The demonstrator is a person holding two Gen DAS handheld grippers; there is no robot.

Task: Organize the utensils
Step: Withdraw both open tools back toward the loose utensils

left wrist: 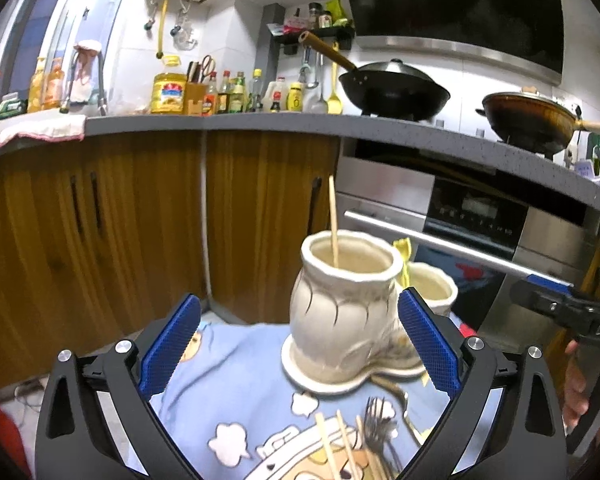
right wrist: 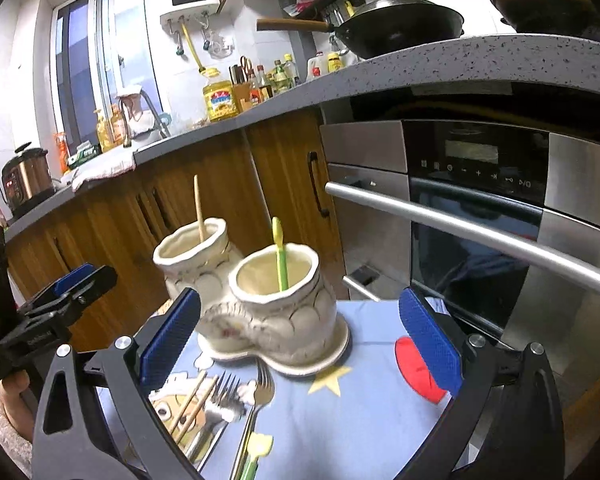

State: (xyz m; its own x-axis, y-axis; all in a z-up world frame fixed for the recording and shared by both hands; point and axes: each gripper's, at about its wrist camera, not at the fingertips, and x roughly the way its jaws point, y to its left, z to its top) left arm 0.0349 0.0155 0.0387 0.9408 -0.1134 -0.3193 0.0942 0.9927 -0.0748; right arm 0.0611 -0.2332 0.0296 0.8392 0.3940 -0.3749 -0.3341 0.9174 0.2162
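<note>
A cream ceramic twin-pot holder (left wrist: 340, 312) (right wrist: 268, 320) stands on a blue cartoon cloth (left wrist: 228, 360) (right wrist: 380, 400). One pot holds an upright wooden chopstick (left wrist: 333, 220) (right wrist: 199, 208). The other pot holds a green and yellow utensil (right wrist: 279, 252). Loose chopsticks (left wrist: 332, 448) (right wrist: 192, 404) and forks (left wrist: 378, 420) (right wrist: 224, 396) lie on the cloth in front of the holder, with another green utensil (right wrist: 256, 452) beside them. My left gripper (left wrist: 299, 296) is open just short of the chopstick pot, nothing in it. My right gripper (right wrist: 300, 294) is open before the other pot, also holding nothing.
A steel oven with a long bar handle (right wrist: 480, 232) stands close behind and to the right. Wooden cabinet doors (left wrist: 140, 220) lie behind the holder. The counter above carries bottles and a black wok (left wrist: 396, 88). A hand (left wrist: 576, 392) grips the other tool.
</note>
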